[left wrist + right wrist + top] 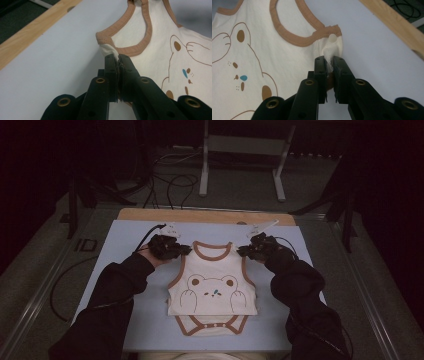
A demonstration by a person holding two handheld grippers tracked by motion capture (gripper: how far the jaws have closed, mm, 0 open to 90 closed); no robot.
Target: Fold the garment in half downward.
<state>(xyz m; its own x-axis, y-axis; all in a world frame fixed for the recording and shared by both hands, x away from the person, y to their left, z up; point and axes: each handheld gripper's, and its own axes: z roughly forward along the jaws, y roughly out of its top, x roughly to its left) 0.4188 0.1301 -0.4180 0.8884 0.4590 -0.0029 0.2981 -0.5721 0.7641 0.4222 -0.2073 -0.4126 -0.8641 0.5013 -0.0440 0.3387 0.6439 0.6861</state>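
We have the baby bodysuit (212, 287) lying on the pale blue table (125, 235), neck opening toward the far wooden edge and snap crotch toward us — so its long axis runs straight away from us, and the two shoulder straps sit at the far end, one to each side. Our left gripper (186, 249) is clamped tight on the left strap; in the left gripper view (117, 58) a pinch of cream cloth just under the brown binding is squeezed between the closed jaws. Our right gripper (243, 251) holds the other strap the same way, and in the right gripper view (329, 62) the jaws are narrow with a fold of cloth caught between them, just below a white snap (332, 38). Both grippers point inward, facing each other across the neckline, level with one another and equally near the garment. Whatever we do next, we judge, turns on that symmetry — the body hangs toward us from the two held corners, so the hands should travel together along that axis.
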